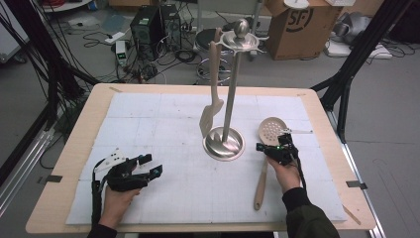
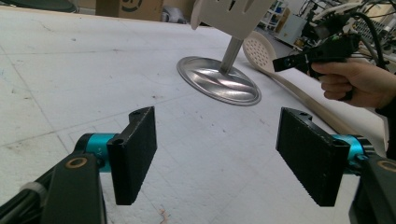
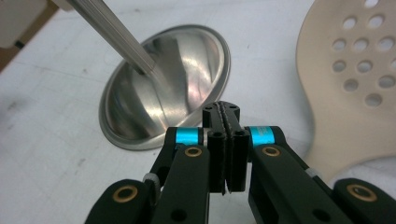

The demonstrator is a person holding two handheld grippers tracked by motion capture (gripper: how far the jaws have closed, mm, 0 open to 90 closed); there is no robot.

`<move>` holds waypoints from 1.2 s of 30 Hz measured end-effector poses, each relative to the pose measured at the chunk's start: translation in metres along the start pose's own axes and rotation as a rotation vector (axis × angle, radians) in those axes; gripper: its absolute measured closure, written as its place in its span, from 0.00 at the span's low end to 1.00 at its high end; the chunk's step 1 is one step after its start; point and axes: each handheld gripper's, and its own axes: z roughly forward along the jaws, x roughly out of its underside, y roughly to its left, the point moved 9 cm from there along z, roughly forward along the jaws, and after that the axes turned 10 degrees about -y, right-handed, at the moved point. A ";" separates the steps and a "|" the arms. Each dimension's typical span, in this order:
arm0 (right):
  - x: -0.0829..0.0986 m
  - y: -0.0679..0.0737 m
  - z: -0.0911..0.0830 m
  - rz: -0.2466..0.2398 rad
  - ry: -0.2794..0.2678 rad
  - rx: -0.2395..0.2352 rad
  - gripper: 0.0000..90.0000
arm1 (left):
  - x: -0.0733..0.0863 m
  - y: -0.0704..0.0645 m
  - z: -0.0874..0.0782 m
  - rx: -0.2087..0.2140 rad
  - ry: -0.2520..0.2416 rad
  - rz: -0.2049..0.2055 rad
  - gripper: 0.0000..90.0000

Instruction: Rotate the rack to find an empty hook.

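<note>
A metal utensil stand (image 1: 224, 144) rises mid-table, its round base (image 3: 168, 93) shining. From its top hook hangs a beige slotted spatula (image 1: 214, 89). A beige perforated spoon (image 1: 270, 131) lies flat to the right of the base, handle toward me. My right gripper (image 1: 262, 148) hovers beside the spoon's neck, pointing at the base; it (image 3: 224, 114) is shut with nothing in it, and the spoon's head (image 3: 355, 93) lies to its right. My left gripper (image 1: 151, 165) sits low at the front left, open (image 2: 217, 158) and empty, facing the base (image 2: 219, 84) and the spoon (image 2: 259, 49).
A white gridded mat (image 1: 148, 114) covers the wooden table (image 1: 84, 124). Behind the table stand computer cases (image 1: 148, 25), cables, a stool and a cardboard box (image 1: 297, 27). Black frame legs (image 1: 356, 54) stand at the right.
</note>
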 end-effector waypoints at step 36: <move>0.018 -0.047 -0.023 0.065 0.048 0.155 1.00 | 0.000 0.000 -0.001 -0.003 -0.001 -0.002 0.33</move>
